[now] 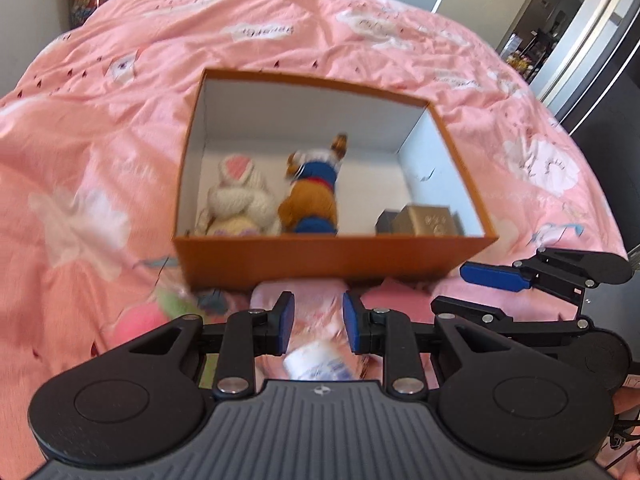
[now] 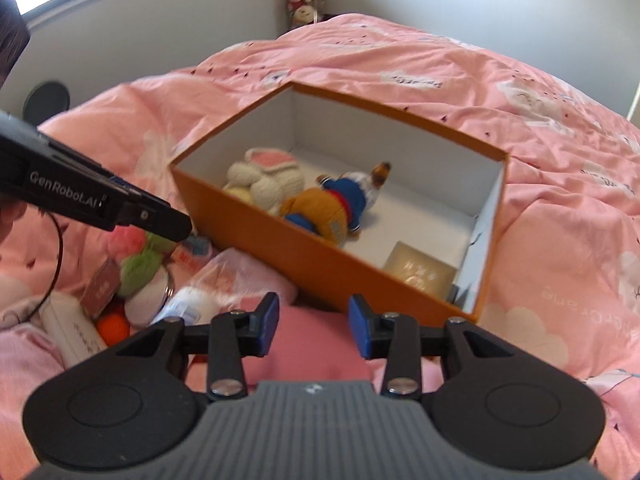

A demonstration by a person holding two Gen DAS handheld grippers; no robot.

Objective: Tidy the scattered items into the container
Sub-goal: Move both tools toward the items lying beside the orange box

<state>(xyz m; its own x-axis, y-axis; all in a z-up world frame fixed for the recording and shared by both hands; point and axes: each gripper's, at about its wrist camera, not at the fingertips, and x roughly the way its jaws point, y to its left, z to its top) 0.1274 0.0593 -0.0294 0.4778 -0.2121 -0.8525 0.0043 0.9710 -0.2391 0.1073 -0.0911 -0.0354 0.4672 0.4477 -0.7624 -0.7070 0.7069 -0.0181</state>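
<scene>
An orange box (image 1: pixel 320 256) (image 2: pixel 280 232) with white inside sits on the pink bed. It holds a cream knitted bunny (image 1: pixel 236 200) (image 2: pixel 264 184), a brown plush in blue clothes (image 1: pixel 312 196) (image 2: pixel 332 208) and a gold box (image 1: pixel 424 220) (image 2: pixel 420 272). My left gripper (image 1: pixel 319 326) is open just before the box's near wall, over a clear pink packet with a white tube (image 1: pixel 316 364) (image 2: pixel 208 296). My right gripper (image 2: pixel 313 322) is open and empty near the box's corner; it also shows in the left wrist view (image 1: pixel 492 276).
Loose items lie left of the box: a pink and green plush (image 1: pixel 160 312) (image 2: pixel 140 256), a small red card (image 2: pixel 102 288), an orange ball (image 2: pixel 112 326), a white flat box (image 2: pixel 72 328). A pink cloth (image 2: pixel 312 352) lies below my right gripper. Door at right (image 1: pixel 592 40).
</scene>
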